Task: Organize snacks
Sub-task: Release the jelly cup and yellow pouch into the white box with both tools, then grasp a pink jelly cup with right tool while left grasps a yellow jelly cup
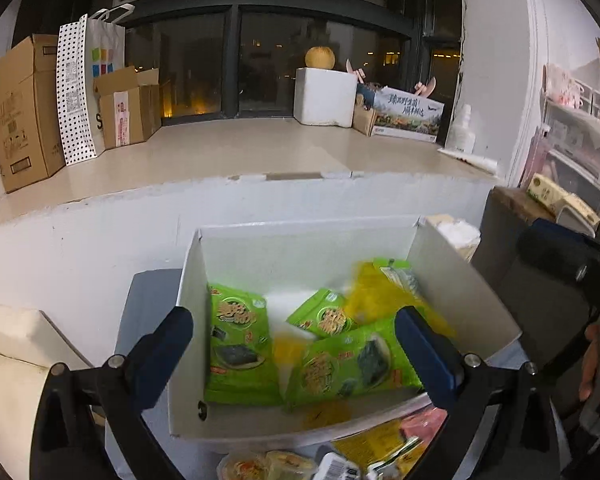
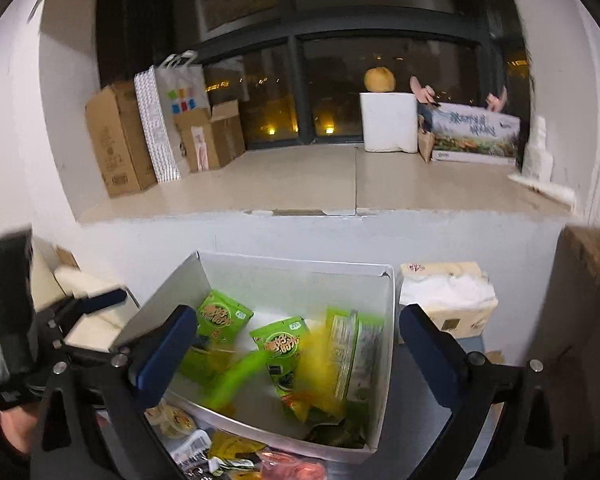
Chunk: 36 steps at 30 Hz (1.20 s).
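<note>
A white open box (image 1: 304, 240) (image 2: 384, 340) holds several green seaweed snack packets (image 1: 240, 344) (image 2: 280, 344). Blurred yellow packets (image 1: 376, 296) (image 2: 320, 360) are in motion inside it, and a green one (image 2: 236, 376) blurs over its near side. My left gripper (image 1: 296, 348) is open and empty above the box's near edge. My right gripper (image 2: 300, 352) is open and empty over the box. More loose snacks (image 1: 340, 460) (image 2: 204, 444) lie in front of the box. The other gripper shows at the right in the left wrist view (image 1: 568, 264) and at the left in the right wrist view (image 2: 60, 320).
A window ledge (image 1: 240, 152) (image 2: 340, 184) behind carries cardboard boxes (image 1: 20, 112), a dotted paper bag (image 1: 76, 92), a white foam box (image 1: 324, 96) and a printed carton (image 1: 408, 116). A tissue pack (image 2: 444, 296) sits right of the box. Shelving (image 1: 580, 140) stands at right.
</note>
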Motion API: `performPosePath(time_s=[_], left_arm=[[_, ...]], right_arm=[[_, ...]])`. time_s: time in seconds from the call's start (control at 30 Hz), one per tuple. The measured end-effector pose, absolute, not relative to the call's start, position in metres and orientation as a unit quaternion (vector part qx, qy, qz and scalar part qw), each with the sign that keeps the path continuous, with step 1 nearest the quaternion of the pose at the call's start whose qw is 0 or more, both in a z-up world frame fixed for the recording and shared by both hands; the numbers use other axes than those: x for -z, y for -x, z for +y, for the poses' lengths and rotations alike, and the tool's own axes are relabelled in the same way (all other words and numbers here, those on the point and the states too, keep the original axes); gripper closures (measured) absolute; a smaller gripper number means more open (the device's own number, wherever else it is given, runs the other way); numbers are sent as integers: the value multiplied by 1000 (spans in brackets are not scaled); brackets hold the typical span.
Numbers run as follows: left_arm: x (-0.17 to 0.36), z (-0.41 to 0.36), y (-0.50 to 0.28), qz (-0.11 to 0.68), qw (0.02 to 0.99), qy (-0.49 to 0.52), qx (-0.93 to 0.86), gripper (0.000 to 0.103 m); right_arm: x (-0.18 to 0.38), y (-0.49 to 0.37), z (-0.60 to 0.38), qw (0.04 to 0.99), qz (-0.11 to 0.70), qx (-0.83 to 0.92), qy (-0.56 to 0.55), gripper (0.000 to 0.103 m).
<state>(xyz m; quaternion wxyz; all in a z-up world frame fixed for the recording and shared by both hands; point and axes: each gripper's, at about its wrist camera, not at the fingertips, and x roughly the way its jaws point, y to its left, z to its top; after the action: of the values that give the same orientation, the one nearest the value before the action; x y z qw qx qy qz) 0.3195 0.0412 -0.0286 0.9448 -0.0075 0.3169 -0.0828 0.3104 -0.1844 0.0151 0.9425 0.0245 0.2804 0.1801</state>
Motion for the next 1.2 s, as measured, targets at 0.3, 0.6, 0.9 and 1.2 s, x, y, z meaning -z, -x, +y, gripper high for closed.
performPosePath(time_s=[0.3,0.6,0.9,1.2], left_arm=[[28,43,-304,322,944,-2,73,0],[-8,49,-254,296,952,6,71,0],[4,44,-149,283,955,18,86,0],[66,39,-72,334,936,70,83,0]], right_arm=[[-8,-300,-186,938,291,-187,-24,0],[-17,-244,-186,933,275,-233,-16,0],[29,-163,-206,922,299,-246,-11,0],[104,-162,-225,903,376,-206,-21,0]])
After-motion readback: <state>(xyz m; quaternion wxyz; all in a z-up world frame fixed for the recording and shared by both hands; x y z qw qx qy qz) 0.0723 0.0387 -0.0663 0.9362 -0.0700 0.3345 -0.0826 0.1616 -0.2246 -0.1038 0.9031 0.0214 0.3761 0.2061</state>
